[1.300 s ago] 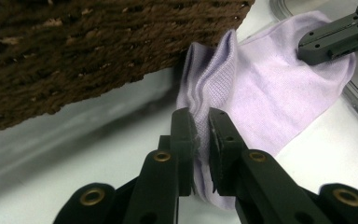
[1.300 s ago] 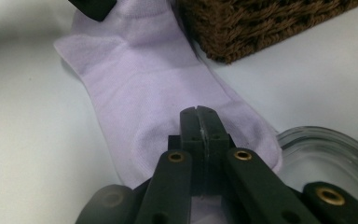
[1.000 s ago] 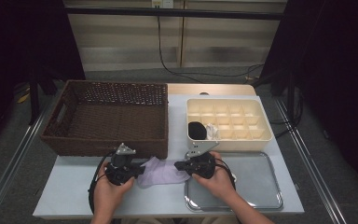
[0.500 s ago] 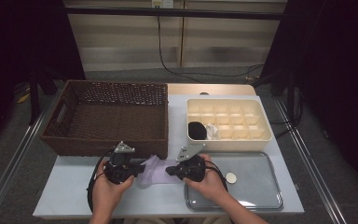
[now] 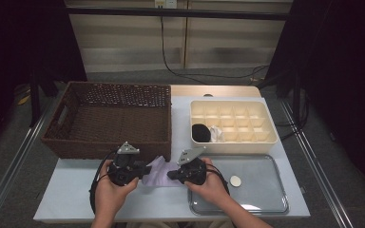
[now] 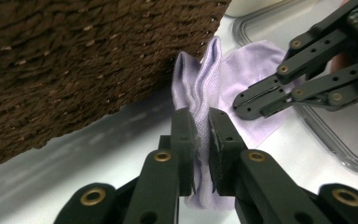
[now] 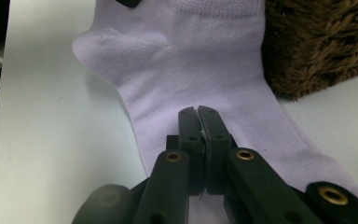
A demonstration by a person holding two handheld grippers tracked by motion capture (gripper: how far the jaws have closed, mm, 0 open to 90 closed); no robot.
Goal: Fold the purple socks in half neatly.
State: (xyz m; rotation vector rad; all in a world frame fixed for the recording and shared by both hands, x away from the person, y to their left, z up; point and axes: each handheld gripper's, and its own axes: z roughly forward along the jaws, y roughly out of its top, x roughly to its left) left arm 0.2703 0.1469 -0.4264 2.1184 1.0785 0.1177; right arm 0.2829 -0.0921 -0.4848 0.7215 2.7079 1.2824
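A pale purple sock point(image 5: 158, 172) lies flat on the white table, just in front of the brown wicker basket point(image 5: 109, 142). My left gripper point(image 5: 145, 168) is at the sock's left end. In the left gripper view it point(image 6: 199, 116) is shut on a raised fold of the sock point(image 6: 242, 74). My right gripper point(image 5: 170, 175) comes in from the right; its jaws point(image 7: 198, 109) are shut, with the tips low over the middle of the sock point(image 7: 191, 60). The left gripper view also shows the right gripper point(image 6: 237, 102) shut above the cloth.
The basket's corner point(image 7: 317, 42) stands close behind the sock. A cream compartment box point(image 5: 233, 142) at the back right holds a black item point(image 5: 200, 133) and a white item point(image 5: 216, 134). A metal tray point(image 5: 261, 190) at the front right carries a small white disc point(image 5: 235, 180).
My right gripper has moved left, off the metal tray and onto the sock. The left gripper has stayed at the sock's left end.
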